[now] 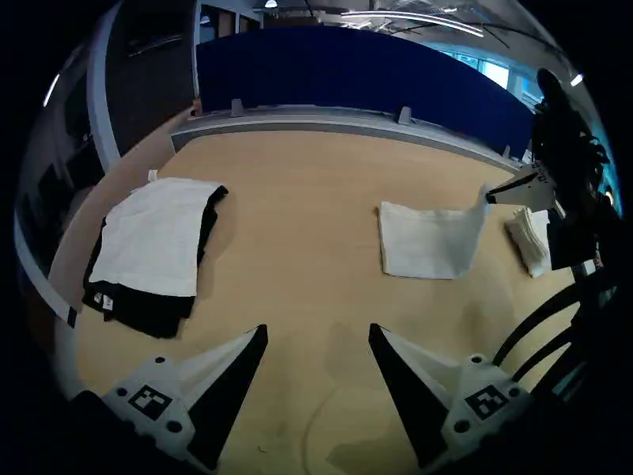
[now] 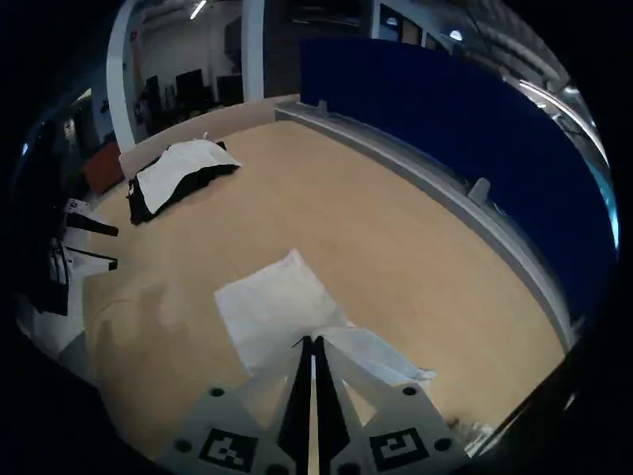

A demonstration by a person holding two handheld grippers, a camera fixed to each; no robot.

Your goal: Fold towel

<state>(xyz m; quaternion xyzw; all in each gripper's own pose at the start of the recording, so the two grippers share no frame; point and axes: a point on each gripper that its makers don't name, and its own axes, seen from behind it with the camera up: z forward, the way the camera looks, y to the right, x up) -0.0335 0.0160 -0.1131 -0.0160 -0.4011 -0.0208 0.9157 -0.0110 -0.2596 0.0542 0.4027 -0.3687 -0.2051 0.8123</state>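
A white towel [image 1: 427, 237] lies folded on the wooden table [image 1: 316, 174], its right corner lifted. My right gripper [image 1: 492, 195] pinches that corner at the towel's far right side. In the right gripper view the same towel [image 2: 273, 305] spreads ahead of the right gripper [image 2: 312, 342], whose fingers are shut on its raised edge. My left gripper [image 1: 318, 336] hovers open over bare table, well short of the towel, with nothing between its fingers. It also appears at the left edge as the left gripper [image 2: 93, 241].
A pile of white and black cloths [image 1: 154, 245] lies at the table's left, seen too as the pile [image 2: 178, 170]. More folded white towels [image 1: 532, 237] sit at the right. A blue partition [image 1: 356, 75] lines the far edge. A dark chair [image 1: 554, 324] stands near right.
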